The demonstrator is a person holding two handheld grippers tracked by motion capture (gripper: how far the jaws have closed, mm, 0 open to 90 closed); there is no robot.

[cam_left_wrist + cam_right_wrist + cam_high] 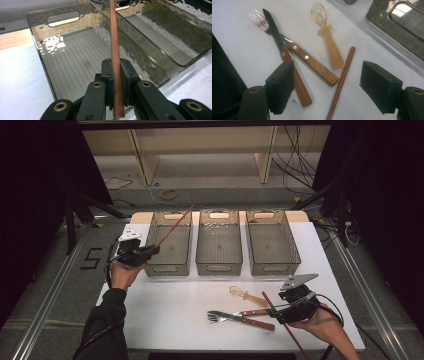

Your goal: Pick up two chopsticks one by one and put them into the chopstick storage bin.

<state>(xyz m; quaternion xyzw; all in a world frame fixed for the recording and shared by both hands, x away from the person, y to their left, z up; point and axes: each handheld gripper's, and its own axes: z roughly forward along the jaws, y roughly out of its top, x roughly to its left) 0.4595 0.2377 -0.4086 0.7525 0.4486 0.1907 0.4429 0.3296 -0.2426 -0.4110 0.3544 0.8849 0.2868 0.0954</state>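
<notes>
My left hand-held gripper (116,85) is clamping one chopstick (115,50) over the left bin (170,265); right one (327,87) gapes, cutlery (287,52) left.

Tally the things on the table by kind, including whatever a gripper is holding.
Clear bins: 3
Chopsticks: 2, one in the left gripper, one lying on the table
Fork: 1
Knife: 1
Spoon: 1
Total: 8
</notes>
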